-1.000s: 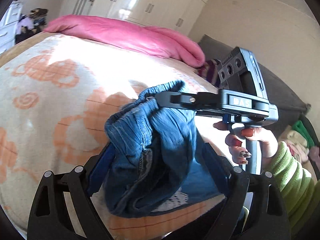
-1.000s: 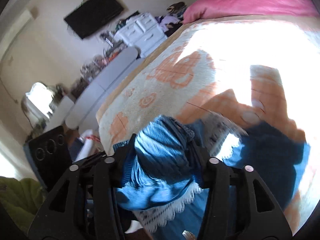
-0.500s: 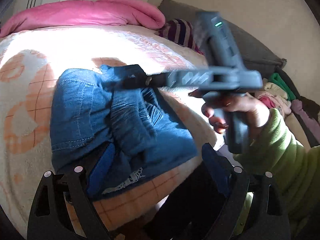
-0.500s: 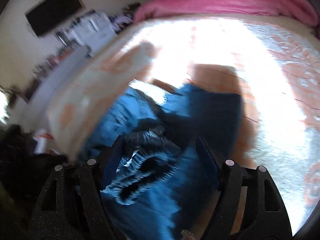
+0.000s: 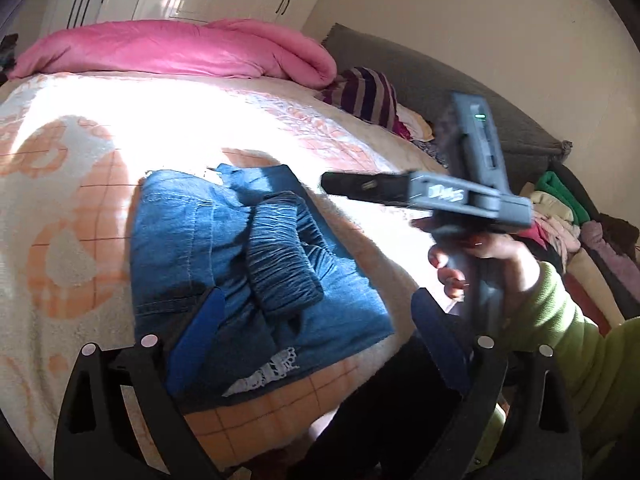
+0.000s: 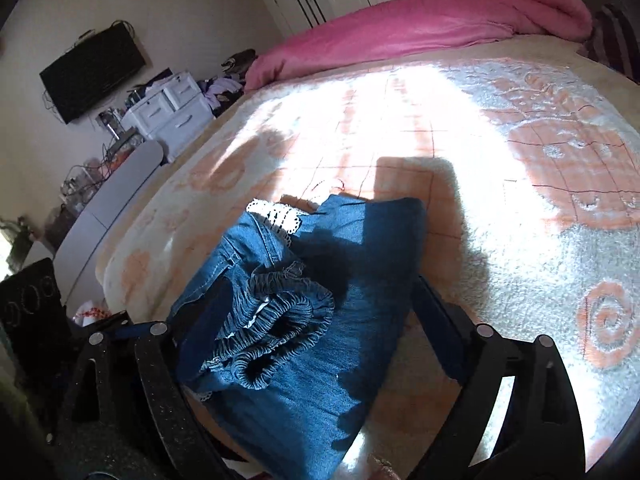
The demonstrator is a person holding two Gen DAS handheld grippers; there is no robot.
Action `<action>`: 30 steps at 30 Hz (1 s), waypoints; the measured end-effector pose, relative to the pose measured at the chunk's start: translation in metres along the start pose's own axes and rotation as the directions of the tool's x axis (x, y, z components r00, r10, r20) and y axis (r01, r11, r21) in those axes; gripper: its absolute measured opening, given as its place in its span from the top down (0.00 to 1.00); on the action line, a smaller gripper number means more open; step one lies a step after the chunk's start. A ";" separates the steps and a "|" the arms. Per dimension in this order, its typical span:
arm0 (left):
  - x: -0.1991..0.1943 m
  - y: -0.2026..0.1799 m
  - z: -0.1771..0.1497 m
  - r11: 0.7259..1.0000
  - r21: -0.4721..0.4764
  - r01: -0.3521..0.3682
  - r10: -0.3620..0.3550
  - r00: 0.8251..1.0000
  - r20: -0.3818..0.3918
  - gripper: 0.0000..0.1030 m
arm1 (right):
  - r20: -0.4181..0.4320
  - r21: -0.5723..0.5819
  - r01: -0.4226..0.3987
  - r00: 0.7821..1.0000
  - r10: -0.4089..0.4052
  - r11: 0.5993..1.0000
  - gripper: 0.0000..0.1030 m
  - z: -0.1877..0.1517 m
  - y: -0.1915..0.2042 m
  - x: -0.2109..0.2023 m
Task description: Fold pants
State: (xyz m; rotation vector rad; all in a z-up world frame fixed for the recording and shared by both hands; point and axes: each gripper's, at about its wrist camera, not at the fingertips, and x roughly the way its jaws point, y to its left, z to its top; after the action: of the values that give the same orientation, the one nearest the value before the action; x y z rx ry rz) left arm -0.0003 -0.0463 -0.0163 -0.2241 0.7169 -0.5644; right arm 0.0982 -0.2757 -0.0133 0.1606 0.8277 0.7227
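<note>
Pants [image 5: 248,264], blue denim, lie folded into a compact bundle on the bed's cream-and-orange blanket [image 5: 72,208], near its front edge; gathered elastic waistband [image 6: 276,332] sits on top, white lace trim [image 5: 266,372] showing at one hem. Left tongs [image 5: 316,344] spread wide, holding nothing, above the bundle's near edge. Right tongs [image 6: 316,344] also spread wide and empty, over the waistband. Pink duvet [image 5: 176,48] lies along the bed's far side.
</note>
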 end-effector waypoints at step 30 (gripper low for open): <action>-0.017 0.005 0.042 0.969 0.056 -0.242 0.241 0.970 0.027 0.04 | 0.081 -0.184 0.045 0.996 -0.031 0.982 0.09 -0.054 0.047 -0.067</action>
State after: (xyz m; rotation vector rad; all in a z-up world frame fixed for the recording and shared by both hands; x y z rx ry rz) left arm 0.0197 -0.0323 0.0226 -0.0856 0.6958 -0.3491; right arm 0.0039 -0.2909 0.0100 0.0049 0.6833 0.7494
